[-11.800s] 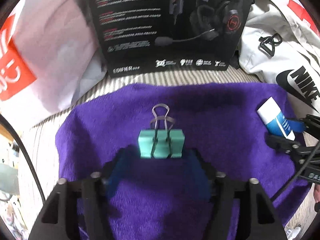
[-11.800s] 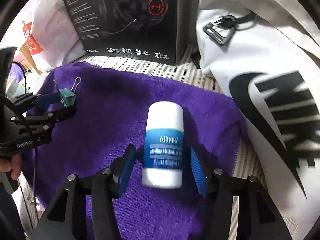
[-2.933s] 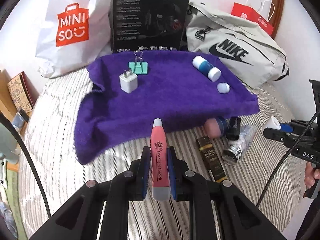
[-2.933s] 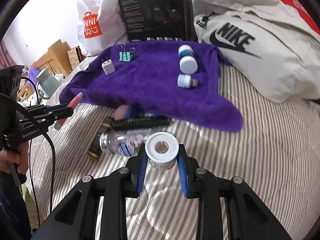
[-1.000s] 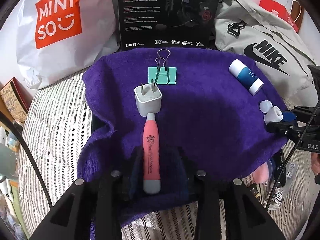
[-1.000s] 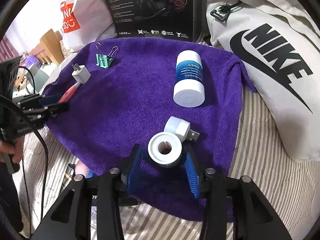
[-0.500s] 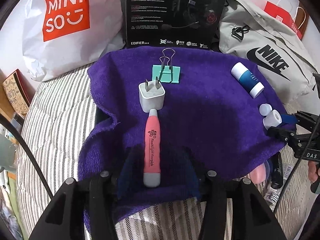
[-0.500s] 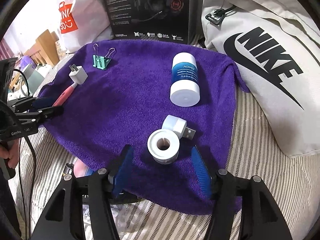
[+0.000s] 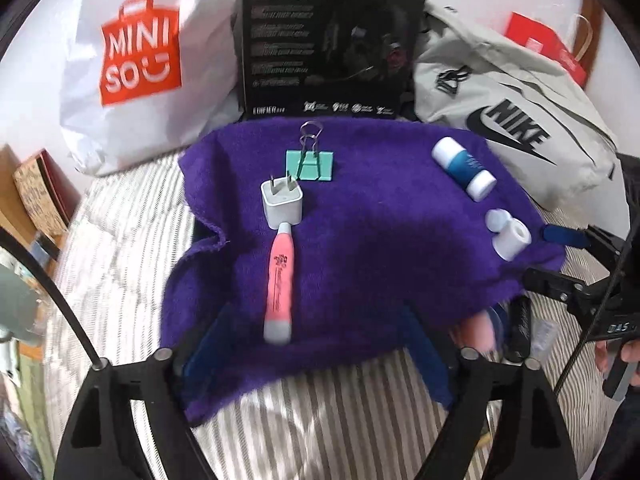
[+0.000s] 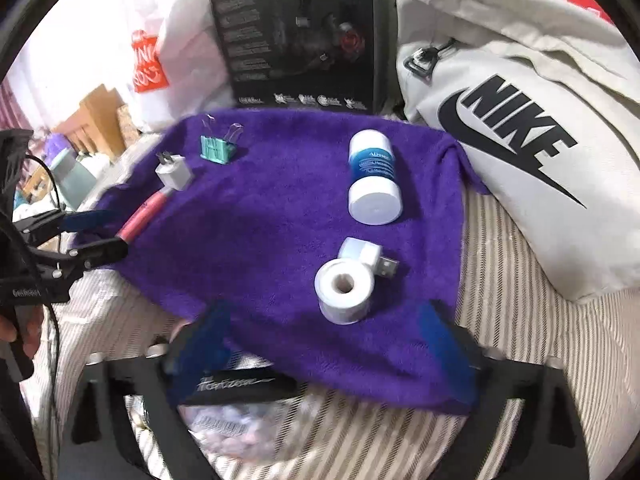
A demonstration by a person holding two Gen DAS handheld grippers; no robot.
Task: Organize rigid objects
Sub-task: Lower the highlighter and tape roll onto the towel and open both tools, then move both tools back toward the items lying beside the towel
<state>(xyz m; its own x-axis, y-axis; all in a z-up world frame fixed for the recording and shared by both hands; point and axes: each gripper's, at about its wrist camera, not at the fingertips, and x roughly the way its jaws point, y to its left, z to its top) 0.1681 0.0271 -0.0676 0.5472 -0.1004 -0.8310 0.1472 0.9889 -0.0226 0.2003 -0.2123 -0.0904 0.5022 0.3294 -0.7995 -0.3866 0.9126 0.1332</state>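
Between the wide-open left tongs (image 9: 312,344), empty, lies a pink tube (image 9: 279,280) on the purple towel (image 9: 380,240), its far tip touching a white plug charger (image 9: 281,204); a green binder clip (image 9: 310,164) sits just beyond. The right tongs (image 10: 324,332) also stand open and empty, near a white tape roll (image 10: 344,286) that touches a small USB adapter (image 10: 366,258). Farther back rests a blue-and-white bottle (image 10: 374,178). Everything lies on a striped bed (image 10: 520,300).
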